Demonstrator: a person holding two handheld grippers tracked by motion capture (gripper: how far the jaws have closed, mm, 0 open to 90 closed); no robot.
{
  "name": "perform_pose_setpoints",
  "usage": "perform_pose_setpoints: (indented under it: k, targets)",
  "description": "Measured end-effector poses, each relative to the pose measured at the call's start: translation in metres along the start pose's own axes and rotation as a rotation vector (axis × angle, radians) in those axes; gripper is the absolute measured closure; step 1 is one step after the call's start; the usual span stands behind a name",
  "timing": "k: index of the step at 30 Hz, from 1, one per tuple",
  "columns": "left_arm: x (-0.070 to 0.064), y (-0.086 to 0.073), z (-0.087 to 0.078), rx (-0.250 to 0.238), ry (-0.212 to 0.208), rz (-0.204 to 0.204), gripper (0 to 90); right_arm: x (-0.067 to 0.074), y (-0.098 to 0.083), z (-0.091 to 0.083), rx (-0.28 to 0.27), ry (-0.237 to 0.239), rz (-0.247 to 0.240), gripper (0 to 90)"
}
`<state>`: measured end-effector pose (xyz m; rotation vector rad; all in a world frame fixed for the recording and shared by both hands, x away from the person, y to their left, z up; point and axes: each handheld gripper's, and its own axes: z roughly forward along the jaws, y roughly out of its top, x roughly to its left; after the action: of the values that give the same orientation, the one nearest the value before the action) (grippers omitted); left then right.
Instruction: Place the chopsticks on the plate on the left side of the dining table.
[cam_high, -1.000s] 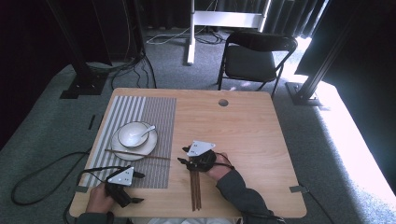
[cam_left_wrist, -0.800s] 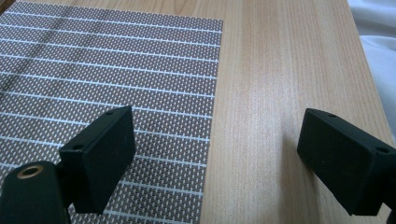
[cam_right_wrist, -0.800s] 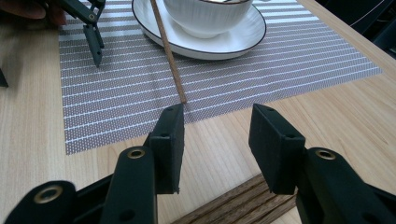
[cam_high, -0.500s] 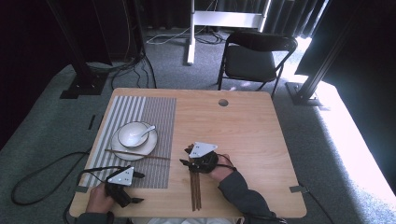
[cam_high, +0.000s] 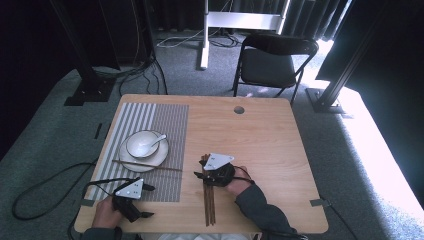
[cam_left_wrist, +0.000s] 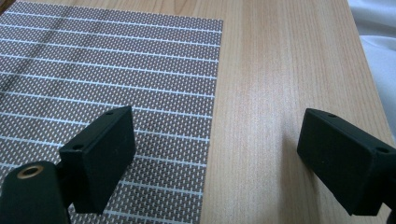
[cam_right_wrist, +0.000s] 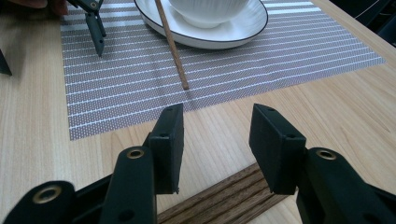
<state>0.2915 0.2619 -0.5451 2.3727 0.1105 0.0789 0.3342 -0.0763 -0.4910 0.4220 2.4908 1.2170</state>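
Hovering over a bundle of chopsticks (cam_high: 208, 200) on the desk (cam_high: 280, 150), the right gripper (cam_right_wrist: 215, 140) has its jaws apart and empty; closing now risks scattering the sticks.

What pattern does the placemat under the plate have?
Grey woven placemat with thin white stripes; the right gripper view shows it best.

Bowl (cam_high: 142, 143) on plate (cam_high: 131, 156) on mat (cam_high: 165, 125), chopsticks (cam_high: 208, 210) to right.
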Motion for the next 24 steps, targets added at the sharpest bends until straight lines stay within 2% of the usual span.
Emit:
perform_pose_setpoints:
  k: [24]
  targets:
    - [0.000, 0.000, 0.000, 0.000, 0.000, -0.001, 11.6, -0.002, -0.012, -0.006, 0.020, -0.010, 0.012, 53.8]
